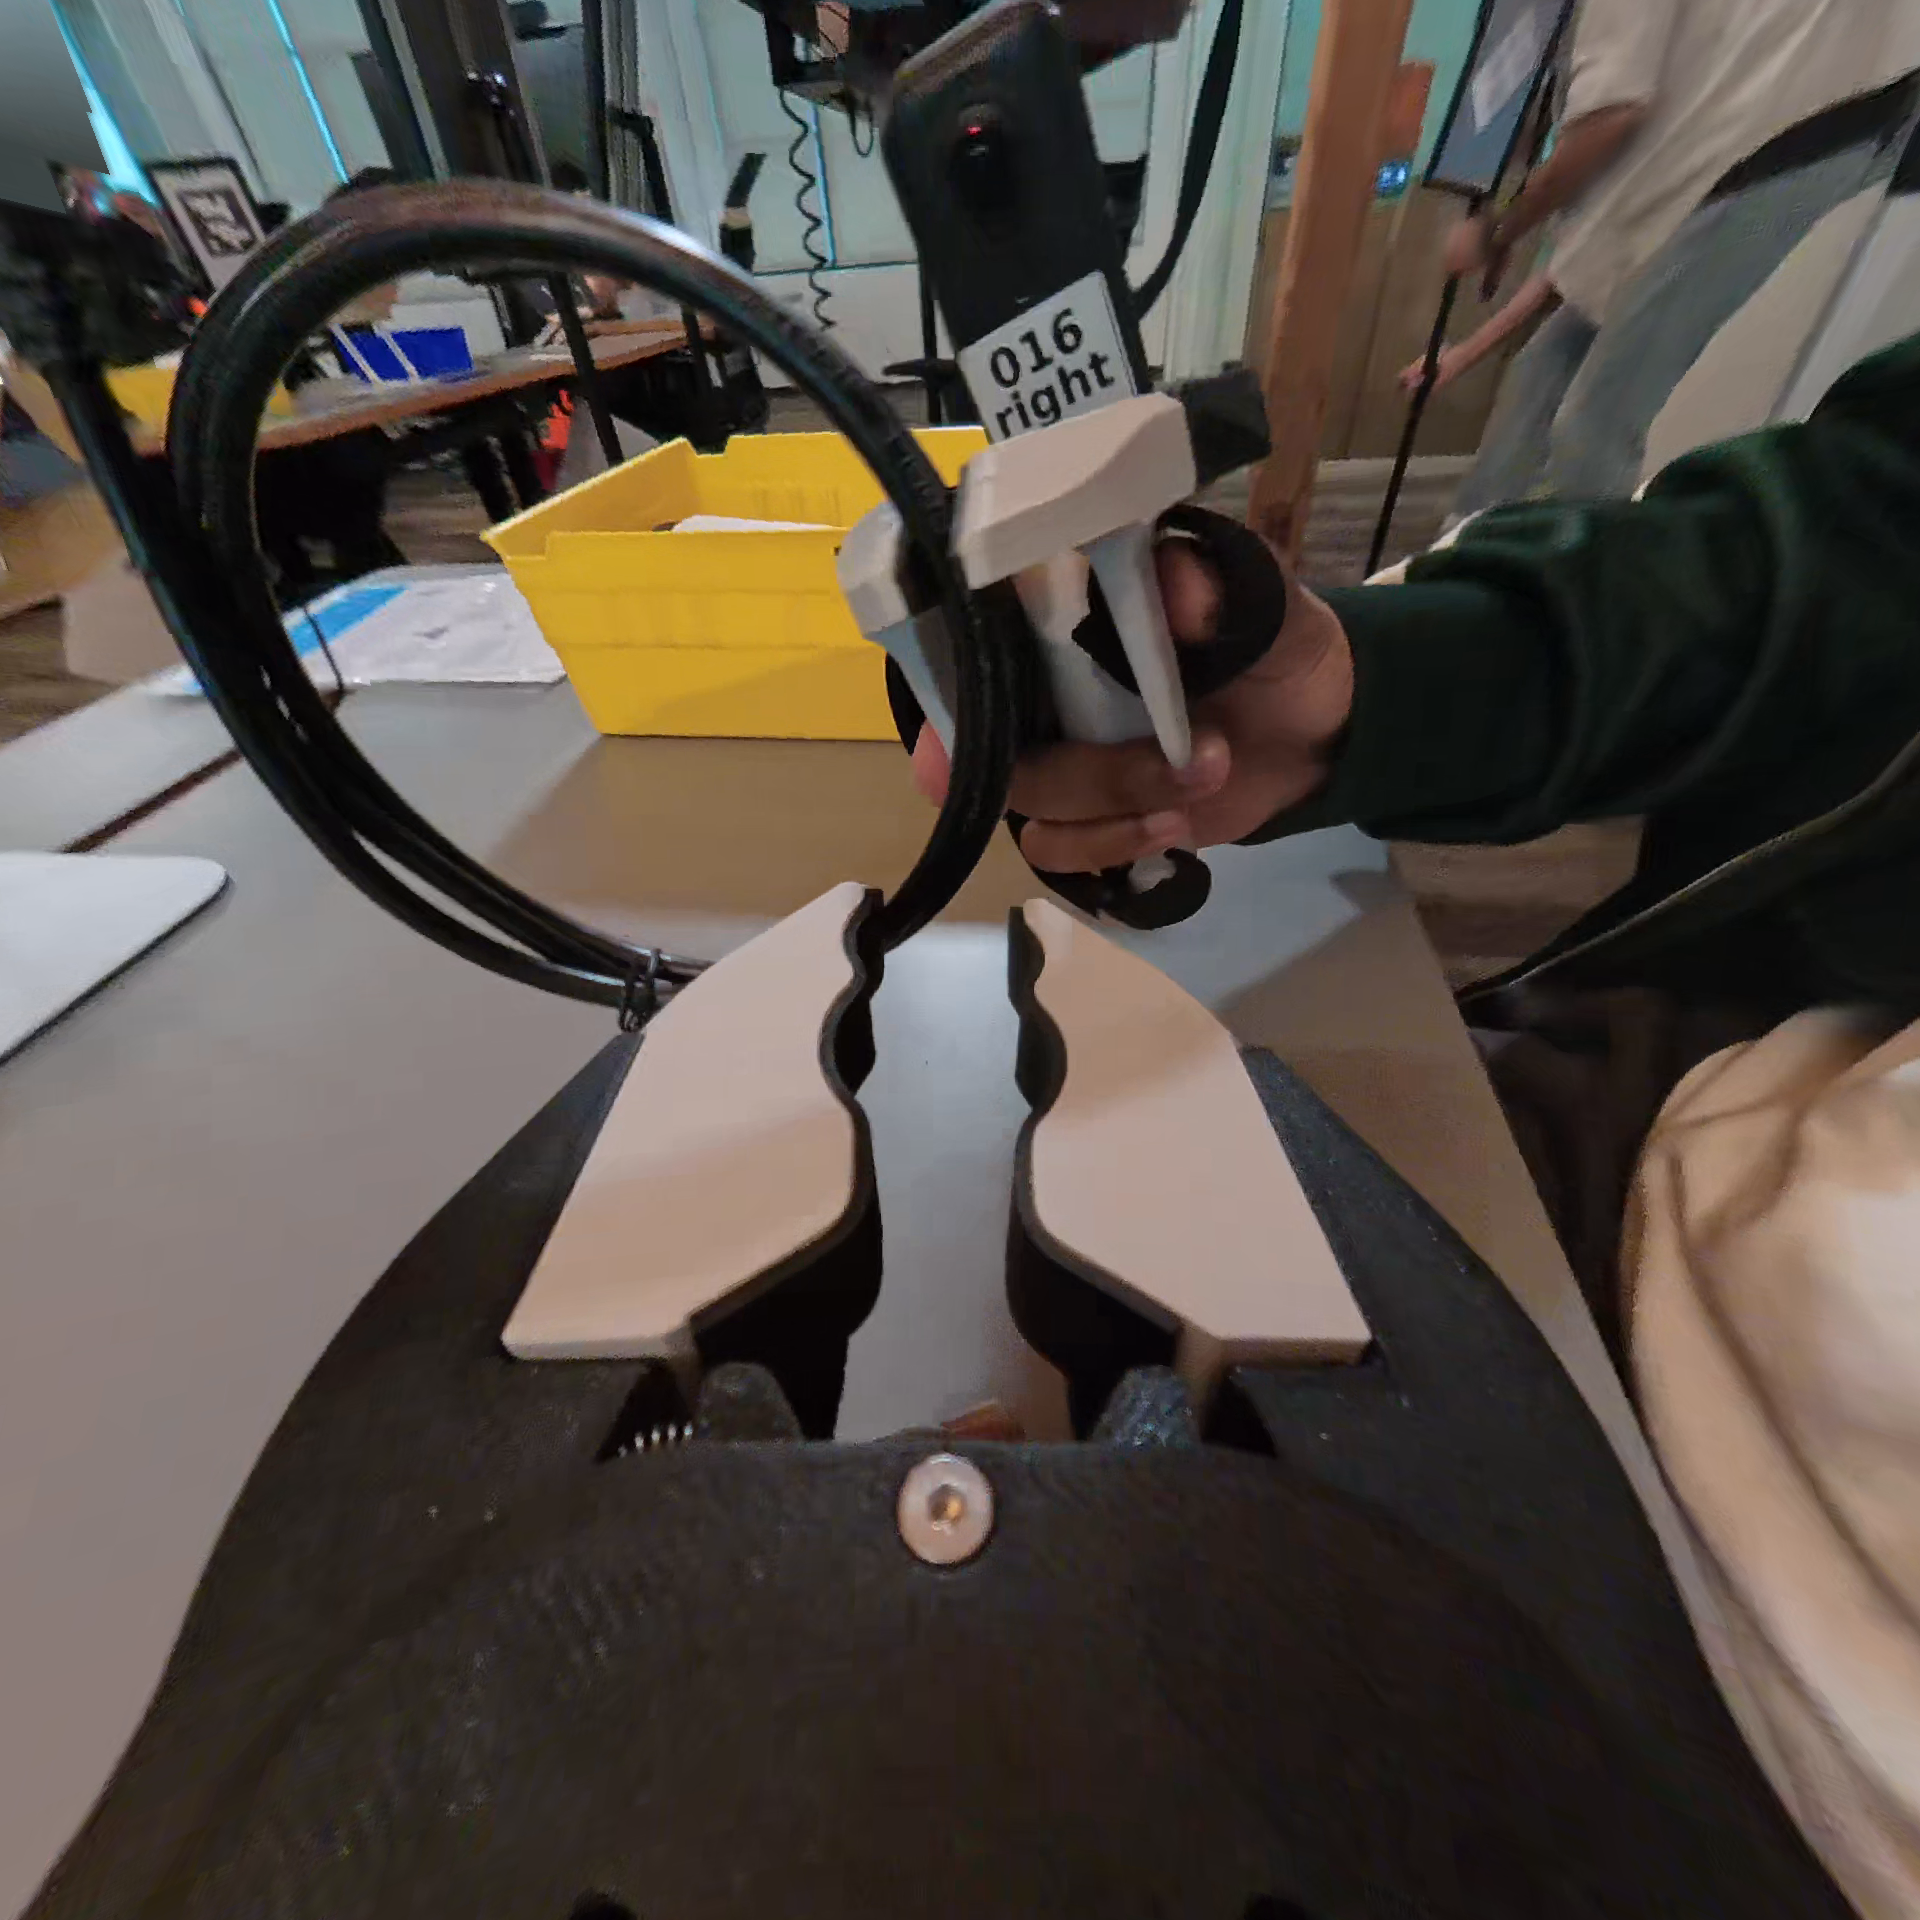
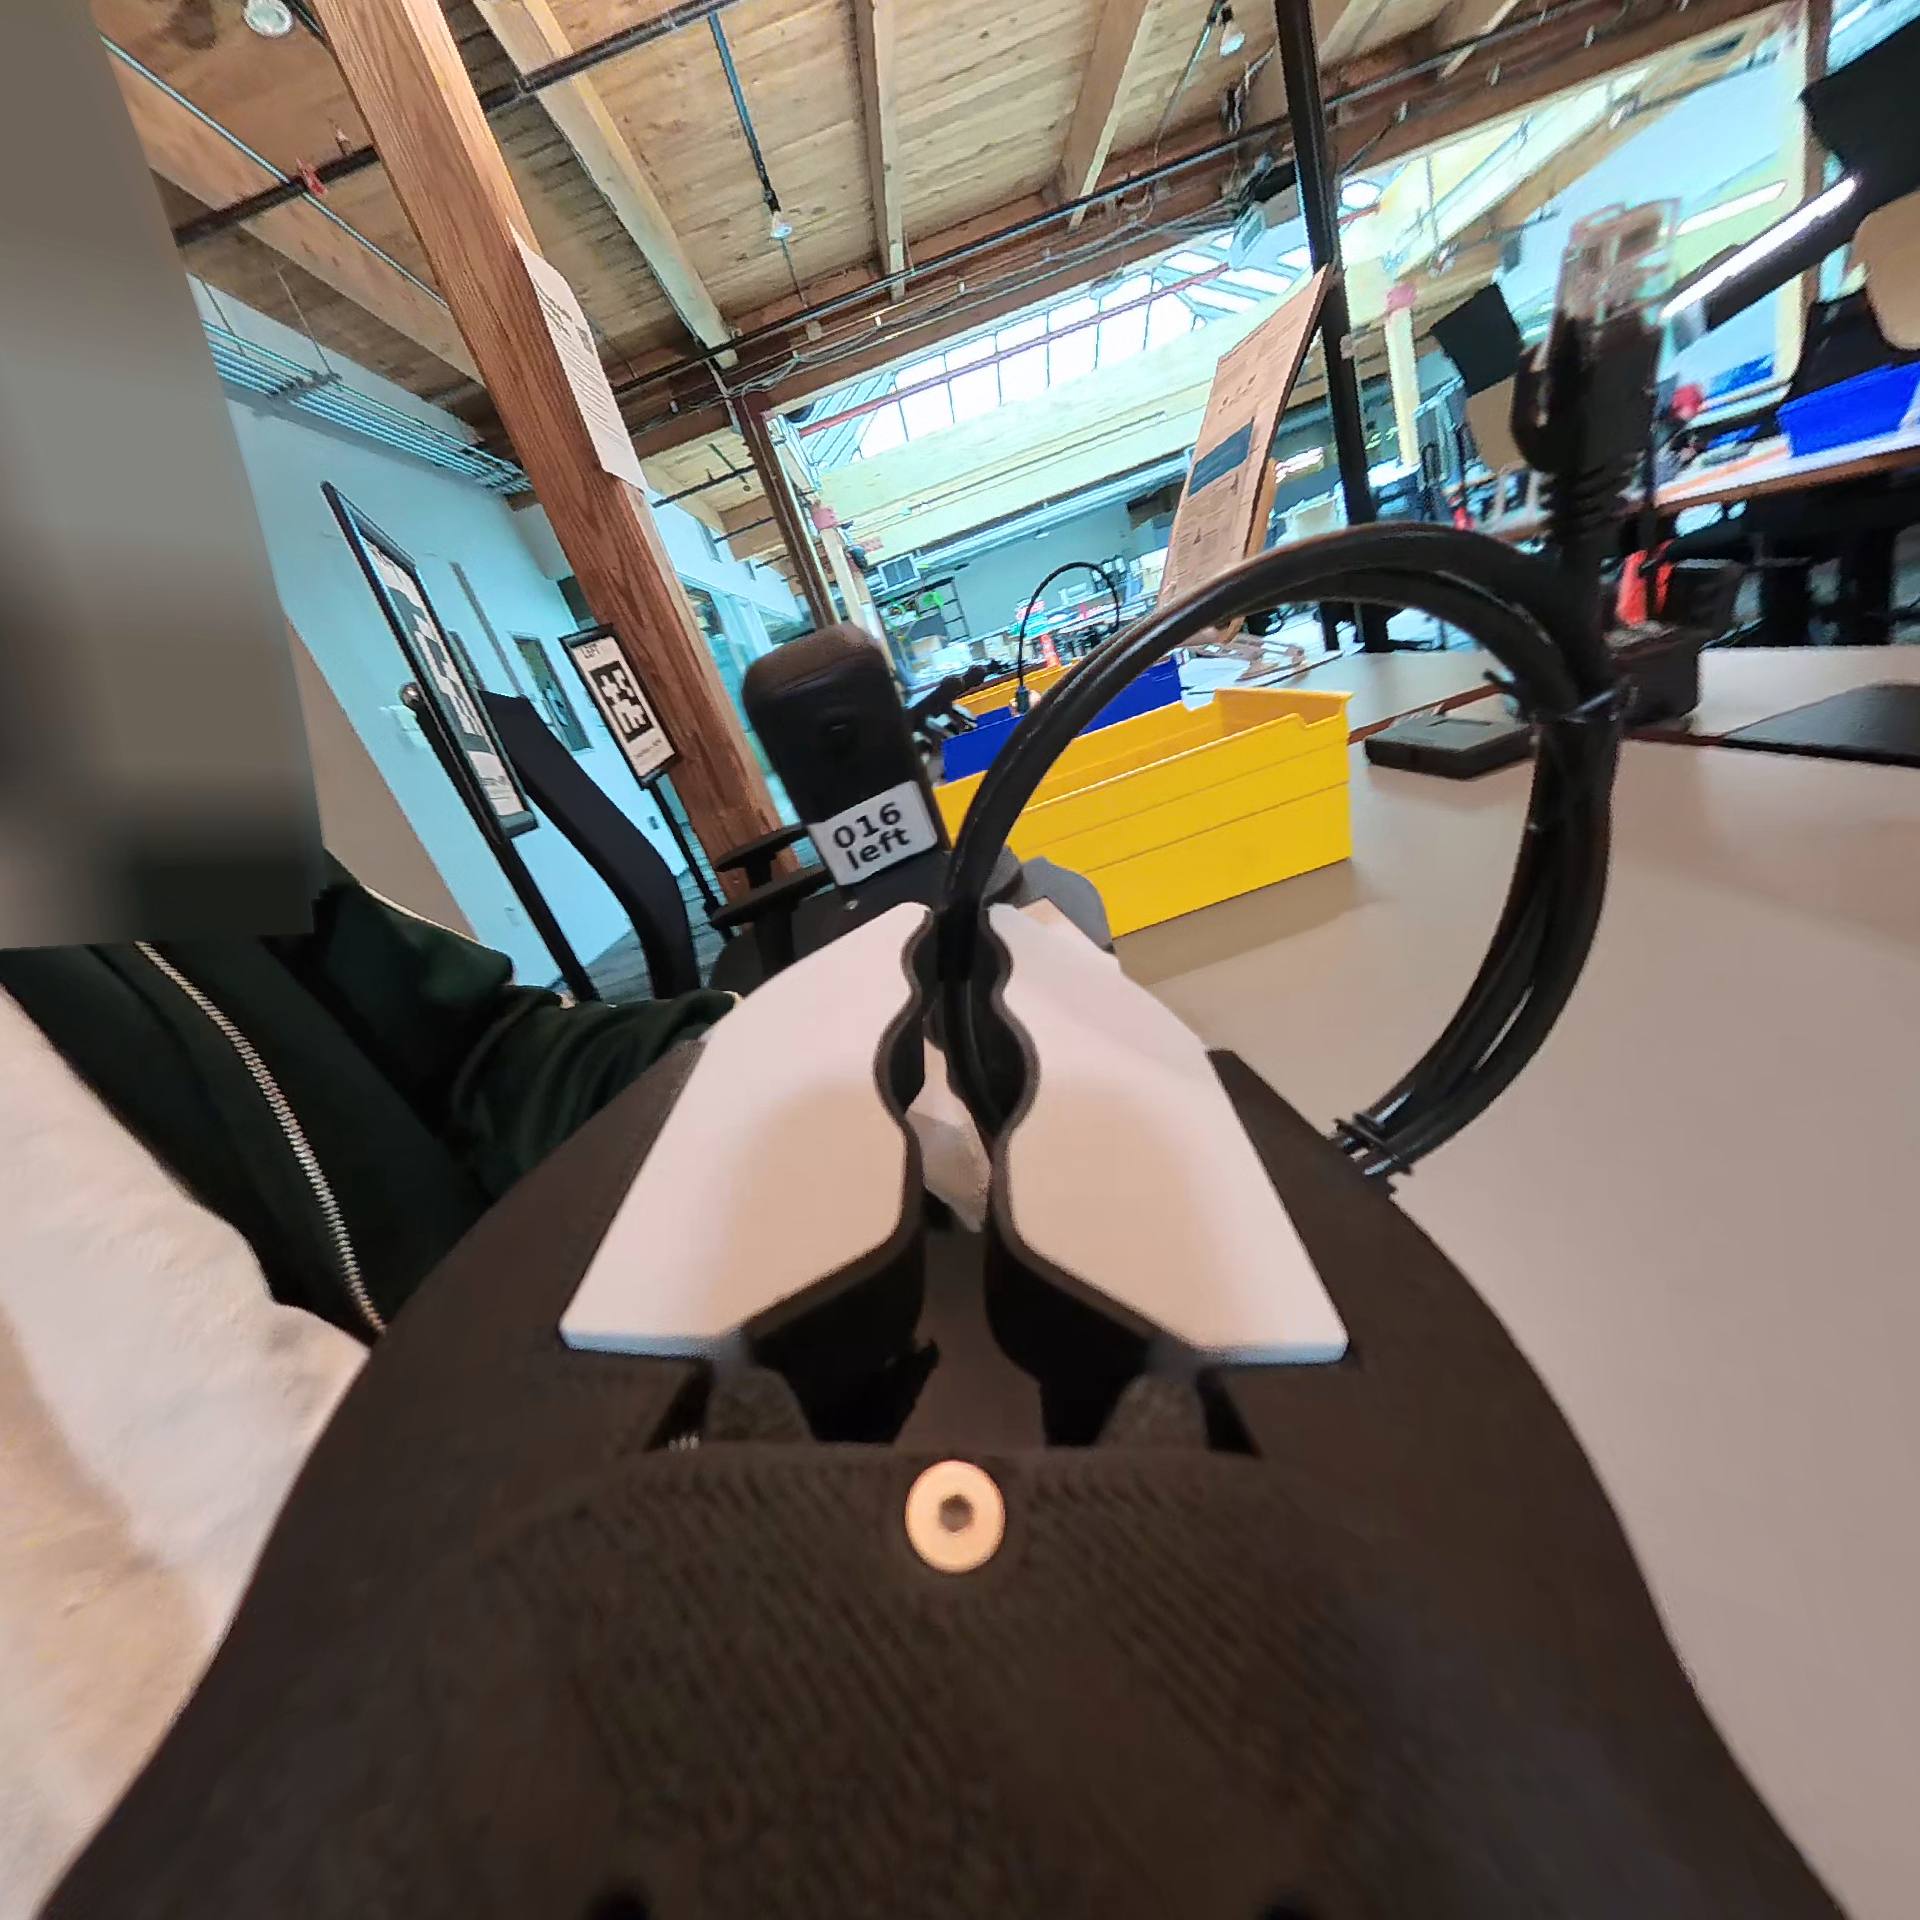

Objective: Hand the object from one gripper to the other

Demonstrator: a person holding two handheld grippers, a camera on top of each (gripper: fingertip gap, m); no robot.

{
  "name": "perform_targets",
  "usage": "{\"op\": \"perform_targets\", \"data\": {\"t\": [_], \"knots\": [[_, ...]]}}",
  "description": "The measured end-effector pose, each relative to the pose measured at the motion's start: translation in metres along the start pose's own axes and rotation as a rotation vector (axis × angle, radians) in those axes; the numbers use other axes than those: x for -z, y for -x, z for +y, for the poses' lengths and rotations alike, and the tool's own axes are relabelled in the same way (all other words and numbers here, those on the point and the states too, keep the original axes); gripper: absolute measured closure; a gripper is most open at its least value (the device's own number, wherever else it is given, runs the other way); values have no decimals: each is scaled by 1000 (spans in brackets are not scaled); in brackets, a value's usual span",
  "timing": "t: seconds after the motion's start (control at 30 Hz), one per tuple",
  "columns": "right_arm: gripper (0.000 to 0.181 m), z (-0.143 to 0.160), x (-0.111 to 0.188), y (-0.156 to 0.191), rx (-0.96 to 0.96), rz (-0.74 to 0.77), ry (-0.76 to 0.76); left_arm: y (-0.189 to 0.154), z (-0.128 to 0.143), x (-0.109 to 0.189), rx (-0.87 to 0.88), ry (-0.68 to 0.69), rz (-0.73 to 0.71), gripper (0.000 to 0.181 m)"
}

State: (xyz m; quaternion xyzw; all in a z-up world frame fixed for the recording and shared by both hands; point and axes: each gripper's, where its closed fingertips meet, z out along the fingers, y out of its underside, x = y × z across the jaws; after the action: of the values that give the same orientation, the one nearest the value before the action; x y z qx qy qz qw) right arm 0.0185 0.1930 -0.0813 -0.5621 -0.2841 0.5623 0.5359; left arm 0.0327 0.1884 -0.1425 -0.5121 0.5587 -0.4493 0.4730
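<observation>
A black cable coil [image 1: 213, 488], bound with twist ties, stands upright above the grey table [image 1: 312, 1143]. My right gripper [image 1: 935, 551] is shut on the coil's right side and holds it up. In the right wrist view the coil [image 2: 1558, 883] runs through my shut right gripper [image 2: 961, 935], with its plug [image 2: 1590, 395] pointing up. My left gripper [image 1: 943, 904] is open. The coil's lower edge touches its left fingertip [image 1: 852, 914] and does not lie between the jaws. The left gripper's camera body [image 2: 821, 727] shows just behind the coil.
A yellow bin [image 1: 707, 644] stands on the table behind the coil; it also shows in the right wrist view [image 2: 1195, 821]. A white pad [image 1: 83, 925] lies at the left and papers [image 1: 436, 623] lie further back. A person [image 1: 1662, 208] stands at the back right. Across from one pair of fingers to the other is roughly 6 cm.
</observation>
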Motion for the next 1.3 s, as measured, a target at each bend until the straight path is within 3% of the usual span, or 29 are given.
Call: {"op": "perform_targets", "data": {"t": [0.67, 1.03, 1.3], "knots": [[174, 6, -7, 11, -120, -101, 13, -18, -3, -2, -23, 3, 97, 174], [167, 4, -5, 8, -109, -90, -21, -30, -10, -3, -29, 7, 146, 175], [152, -11, 7, 2, -123, -91, -102, -35, -14, -3, -25, -2, 165, 175]]}}
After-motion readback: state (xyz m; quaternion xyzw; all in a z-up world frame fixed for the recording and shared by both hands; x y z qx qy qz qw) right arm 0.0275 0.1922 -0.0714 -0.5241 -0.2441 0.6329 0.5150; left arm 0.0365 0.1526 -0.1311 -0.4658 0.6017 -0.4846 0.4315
